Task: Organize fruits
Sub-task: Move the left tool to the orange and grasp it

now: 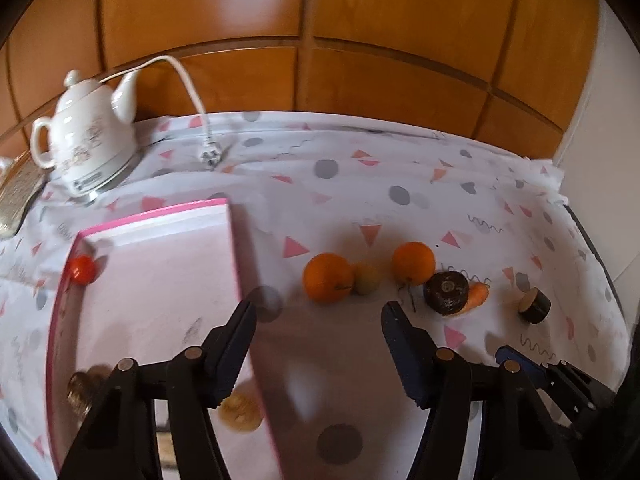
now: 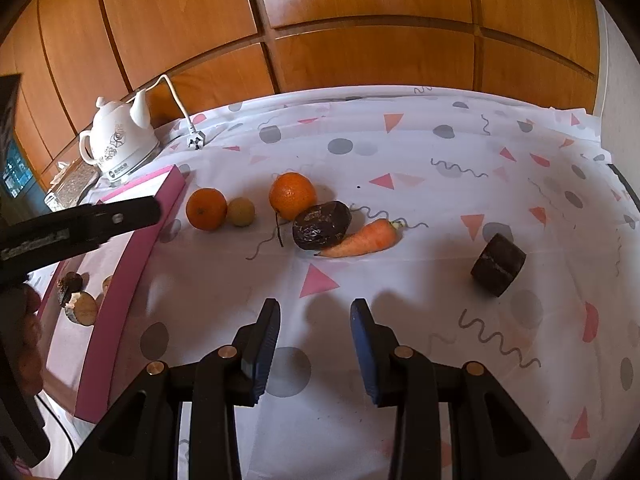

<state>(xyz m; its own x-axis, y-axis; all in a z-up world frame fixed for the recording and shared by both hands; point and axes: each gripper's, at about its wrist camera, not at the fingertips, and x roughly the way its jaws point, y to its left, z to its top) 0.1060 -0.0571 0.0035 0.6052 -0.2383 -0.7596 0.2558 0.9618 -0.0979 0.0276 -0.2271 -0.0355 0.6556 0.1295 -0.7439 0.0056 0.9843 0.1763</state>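
Note:
Two oranges (image 1: 328, 283) (image 1: 414, 263) lie on the patterned cloth with a small yellowish fruit (image 1: 366, 278) between them. My left gripper (image 1: 318, 314) is open and empty just short of them, its left finger over the right wall of a pink box (image 1: 160, 216). A red tomato (image 1: 83, 269) sits in the box's far corner, and round brown pieces (image 2: 82, 308) lie near its front. My right gripper (image 2: 316, 306) stands open over bare cloth, with nothing between its fingers. Ahead of it are a dark round fruit (image 2: 322, 224), a carrot (image 2: 360, 240) and a dark cylinder (image 2: 498, 264).
A white ceramic kettle (image 1: 86, 140) stands at the back left, its cord and plug (image 1: 210, 156) lying on the cloth. Wooden panelling (image 1: 320, 20) rises behind the table. In the right wrist view, the left gripper (image 2: 154, 211) and a hand reach in from the left.

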